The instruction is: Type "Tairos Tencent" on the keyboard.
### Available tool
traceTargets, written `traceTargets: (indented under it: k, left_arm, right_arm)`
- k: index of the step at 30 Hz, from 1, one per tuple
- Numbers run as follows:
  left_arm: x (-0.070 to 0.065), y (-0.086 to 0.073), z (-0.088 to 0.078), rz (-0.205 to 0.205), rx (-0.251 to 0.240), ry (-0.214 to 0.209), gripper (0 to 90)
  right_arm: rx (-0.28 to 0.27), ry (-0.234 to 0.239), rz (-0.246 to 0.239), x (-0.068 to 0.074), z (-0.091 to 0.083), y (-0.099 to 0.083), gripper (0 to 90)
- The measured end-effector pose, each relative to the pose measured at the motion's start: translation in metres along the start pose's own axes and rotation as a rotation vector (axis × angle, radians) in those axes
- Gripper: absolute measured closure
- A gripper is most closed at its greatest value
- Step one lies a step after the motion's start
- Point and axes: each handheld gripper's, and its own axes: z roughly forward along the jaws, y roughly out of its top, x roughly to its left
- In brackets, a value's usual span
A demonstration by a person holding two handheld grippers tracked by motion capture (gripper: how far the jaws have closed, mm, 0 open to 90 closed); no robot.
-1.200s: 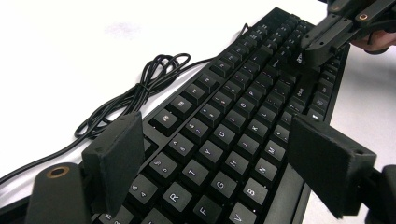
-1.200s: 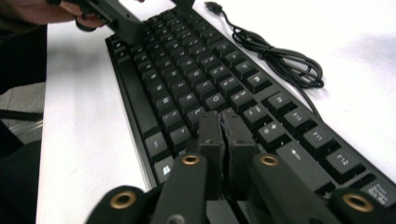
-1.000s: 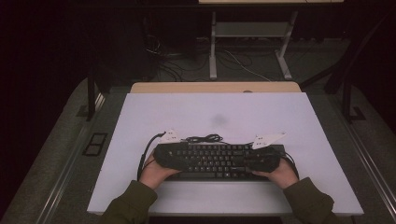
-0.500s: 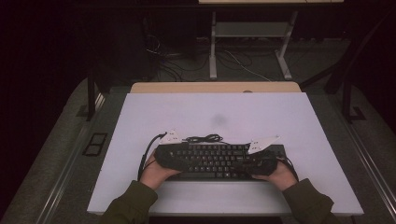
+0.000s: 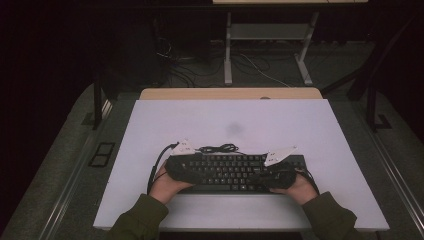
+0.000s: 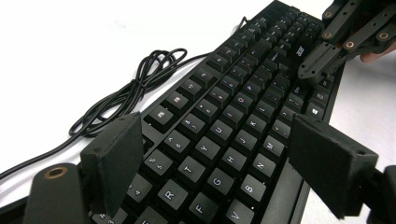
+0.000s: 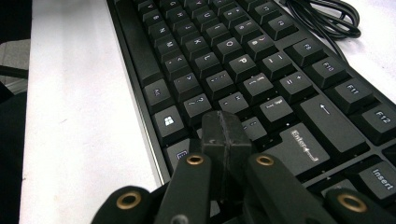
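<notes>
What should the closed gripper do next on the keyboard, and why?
Probably press straight down a little. The right gripper has its fingers shut together, tip poised just above the keyboard near the Shift and Enter keys, while the left gripper hangs open over the letter keys.

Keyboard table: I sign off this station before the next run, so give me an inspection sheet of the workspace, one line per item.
Surface: white table, one faint grey smudge.
Job's things: black keyboard lying flat, near the front edge.
Clutter: nothing seen.
Grippers: left gripper open, jaws standing over the letter keys; right gripper shut, tip over the keys beside Enter; whether it touches them is unclear.
Cables: keyboard cord bundled on the table behind the keyboard.
Surroundings: dark floor, a metal stand and loose floor cables beyond the table.
</notes>
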Motion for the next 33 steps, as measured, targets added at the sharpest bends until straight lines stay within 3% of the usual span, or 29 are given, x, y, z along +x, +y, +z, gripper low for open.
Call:
traceTargets:
  k: [7,11,19,25,33]
  left_arm:
    - [0.001,0.001,0.002,-0.002,0.0,0.007,22.7]
    - [0.002,0.003,0.002,0.006,0.001,0.009,31.1]
    - [0.006,0.002,0.005,0.02,0.023,0.013,65.7]
    - [0.007,0.001,0.007,0.025,0.072,0.002,88.5]
    - [0.012,-0.002,0.01,0.014,0.102,0.012,89.1]
  right_arm:
    - [-0.001,-0.001,0.002,0.0,0.0,0.0,89.5]
    - [-0.003,-0.002,0.0,0.0,0.0,0.0,89.5]
    - [-0.005,-0.001,0.001,-0.001,0.001,0.0,89.5]
    - [-0.005,-0.002,-0.002,0.0,0.001,0.0,89.6]
    - [-0.007,-0.002,0.003,0.0,0.001,-0.001,89.5]
